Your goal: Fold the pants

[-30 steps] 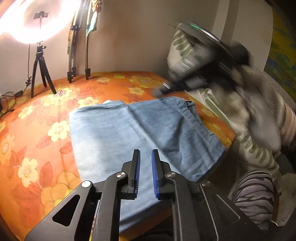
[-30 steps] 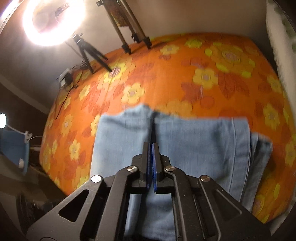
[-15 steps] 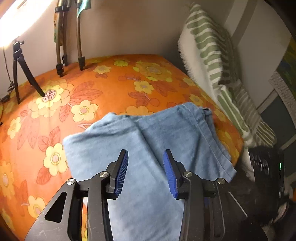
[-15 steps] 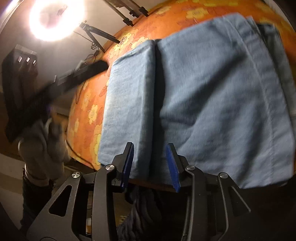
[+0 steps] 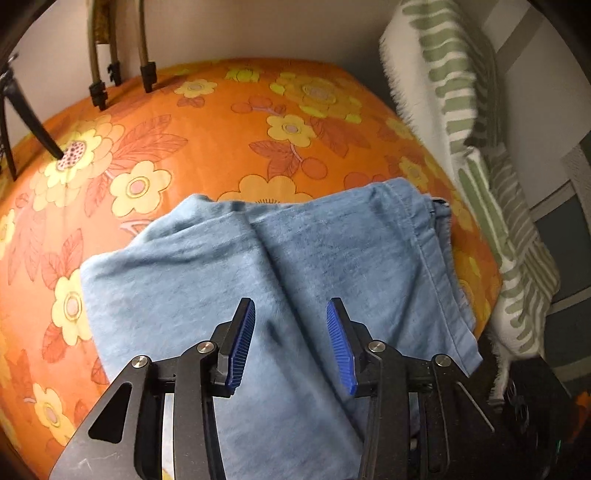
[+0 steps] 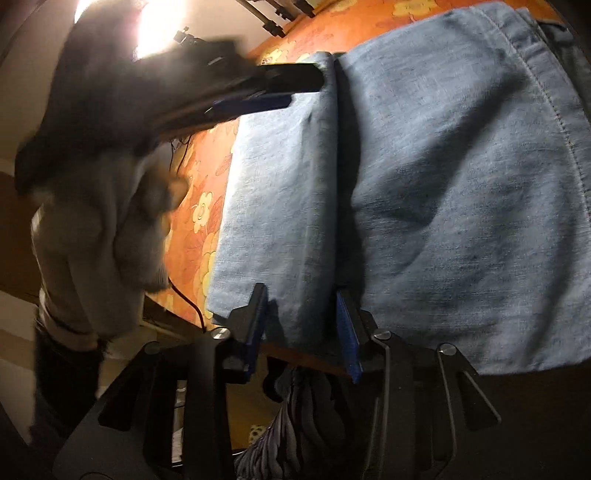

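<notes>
Looking down my left gripper: left gripper [image 5: 290, 345] has its jaws standing apart with nothing pinched; the blue pads [image 5: 242, 350] hang over the cloth and I cannot tell whether the tips touch it
Right gripper: right gripper [image 6: 301, 328] has its jaws closing, blue pads either side of the near edge of the left-hand fold; the cloth sits between them, and I see no pinch on it yet, so I call them released
Pants: pants [image 5: 266, 280] lie folded into a flat light-blue block on the bed; in the right wrist view the pants [image 6: 443, 192] show as two panels side by side with a dark crease between, a stitched seam running along the far right edge; their near edge reaches the edge of the bed
Left gripper seen from the right: left gripper [image 6: 269, 90] is blurred, reaching in from the left over the far corner of the narrow panel; I cannot tell from this view how its jaws stand
Hand: a gloved hand [image 6: 110, 225], blurred, carries that gripper at the left of the right wrist view
Bed cover: orange bed cover [image 5: 207, 122] with yellow flowers, under the pants and bare beyond them
Pillow: green-and-white striped pillow [image 5: 454, 96] stands against the wall just beside the right edge of the bed
Stand legs: tripod legs [image 5: 122, 70] rest on the far part of the cover, well apart from the pants
Lamp: a bright lamp [image 6: 159, 26] glares at the top left of the right wrist view
</notes>
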`<state>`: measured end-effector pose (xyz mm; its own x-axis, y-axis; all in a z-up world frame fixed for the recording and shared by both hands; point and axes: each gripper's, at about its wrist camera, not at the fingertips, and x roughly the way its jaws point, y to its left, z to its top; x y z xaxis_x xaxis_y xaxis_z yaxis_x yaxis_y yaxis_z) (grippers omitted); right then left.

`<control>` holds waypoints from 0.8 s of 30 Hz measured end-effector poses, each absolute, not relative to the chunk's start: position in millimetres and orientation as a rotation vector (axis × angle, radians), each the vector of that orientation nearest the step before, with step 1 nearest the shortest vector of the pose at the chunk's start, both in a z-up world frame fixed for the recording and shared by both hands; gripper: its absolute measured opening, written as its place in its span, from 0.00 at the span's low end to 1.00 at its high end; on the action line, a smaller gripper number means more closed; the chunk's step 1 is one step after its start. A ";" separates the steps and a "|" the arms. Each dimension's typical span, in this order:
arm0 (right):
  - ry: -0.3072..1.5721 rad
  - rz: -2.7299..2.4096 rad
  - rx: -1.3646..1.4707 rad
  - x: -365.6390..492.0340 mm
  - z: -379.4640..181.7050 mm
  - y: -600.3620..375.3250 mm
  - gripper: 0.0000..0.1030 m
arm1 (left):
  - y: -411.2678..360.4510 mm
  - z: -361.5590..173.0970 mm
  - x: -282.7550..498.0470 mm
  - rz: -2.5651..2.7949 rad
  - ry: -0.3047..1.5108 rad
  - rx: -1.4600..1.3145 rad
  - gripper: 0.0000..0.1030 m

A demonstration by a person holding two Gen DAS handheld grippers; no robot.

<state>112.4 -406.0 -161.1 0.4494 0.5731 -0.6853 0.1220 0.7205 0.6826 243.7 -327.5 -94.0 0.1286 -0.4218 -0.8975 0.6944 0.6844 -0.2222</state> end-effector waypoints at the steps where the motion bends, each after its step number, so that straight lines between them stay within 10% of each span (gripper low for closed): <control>1: 1.080 0.307 0.723 111.2 -159.1 -403.1 0.23 | -334.4 -95.8 242.8 -0.815 1.191 0.315 0.40; 13: 0.943 0.248 0.537 98.7 -135.8 -372.1 0.11 | -355.9 -124.2 245.5 -0.661 1.227 0.557 0.50; 19: 0.926 0.267 0.520 97.0 -130.3 -369.8 0.10 | -352.9 -121.0 246.5 -0.662 1.180 0.563 0.13; 24: 0.935 0.275 0.569 93.8 -135.7 -379.8 0.10 | -344.1 -112.7 247.6 -0.693 1.125 0.484 0.06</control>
<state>93.8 -379.8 -135.7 0.5738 0.4588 -0.6784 0.0190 0.8207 0.5711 247.6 -344.1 -112.7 0.2616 -0.2557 -0.9307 0.7163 0.6978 0.0097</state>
